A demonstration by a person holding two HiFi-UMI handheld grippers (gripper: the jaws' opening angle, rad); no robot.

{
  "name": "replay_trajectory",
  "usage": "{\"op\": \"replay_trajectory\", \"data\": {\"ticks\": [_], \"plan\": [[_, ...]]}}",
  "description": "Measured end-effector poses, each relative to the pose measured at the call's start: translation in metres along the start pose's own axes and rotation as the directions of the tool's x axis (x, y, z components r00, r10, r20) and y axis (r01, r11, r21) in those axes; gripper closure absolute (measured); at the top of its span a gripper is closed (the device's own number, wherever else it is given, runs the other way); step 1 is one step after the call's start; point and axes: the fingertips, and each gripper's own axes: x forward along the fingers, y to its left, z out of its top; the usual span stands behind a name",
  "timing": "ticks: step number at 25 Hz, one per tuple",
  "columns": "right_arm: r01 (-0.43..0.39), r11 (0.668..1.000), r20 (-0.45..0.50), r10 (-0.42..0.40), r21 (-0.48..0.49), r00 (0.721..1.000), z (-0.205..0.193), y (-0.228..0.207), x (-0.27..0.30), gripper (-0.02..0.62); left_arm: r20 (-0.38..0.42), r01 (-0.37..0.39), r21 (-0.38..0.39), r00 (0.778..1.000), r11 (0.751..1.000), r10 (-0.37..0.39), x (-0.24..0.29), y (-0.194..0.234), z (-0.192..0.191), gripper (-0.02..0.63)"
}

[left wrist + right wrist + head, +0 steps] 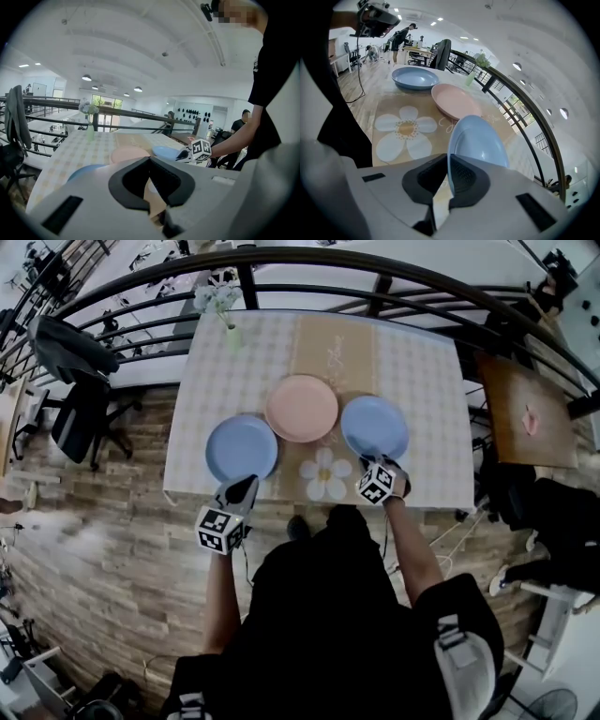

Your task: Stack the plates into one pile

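Observation:
Three plates lie in a row on the checked table (427,381). In the head view a blue plate (242,447) is at the left, a pink plate (301,408) in the middle and a second blue plate (374,427) at the right. My right gripper (379,468) is at the near rim of the right blue plate (480,140); my right gripper (449,174) is shut on that rim. My left gripper (244,489) hovers just short of the left plate (86,171), and in its own view my left gripper (153,180) is slightly open with nothing between its jaws.
A flower-shaped mat (325,474) lies on the tan runner (333,352) between my grippers. A small vase with flowers (230,329) stands at the far left corner. A black railing (281,268) runs behind the table, an office chair (80,409) stands left, and a wooden table (525,413) right.

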Motion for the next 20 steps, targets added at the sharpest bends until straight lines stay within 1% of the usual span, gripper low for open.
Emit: {"op": "replay_trajectory", "data": {"ticks": [4, 8, 14, 20], "plan": [[-0.006, 1.000, 0.011, 0.006, -0.021, 1.000, 0.003, -0.004, -0.002, 0.581, 0.005, -0.017, -0.004, 1.000, 1.000, 0.017, -0.002, -0.005, 0.000, 0.606], [0.010, 0.999, 0.037, -0.008, -0.048, 0.999, 0.009, -0.015, -0.005, 0.581, 0.013, -0.036, 0.002, 0.999, 0.999, 0.036, -0.003, -0.010, 0.004, 0.606], [-0.008, 0.992, 0.073, 0.017, -0.123, 0.997, 0.026, -0.026, -0.003, 0.580, 0.033, -0.102, -0.035, 0.994, 0.994, 0.104, -0.008, -0.018, 0.010, 0.606], [-0.034, 0.975, 0.109, 0.059, -0.221, 0.992, 0.045, -0.038, 0.004, 0.580, 0.023, -0.179, -0.062, 0.983, 0.982, 0.181, -0.013, -0.024, 0.007, 0.606]]}}
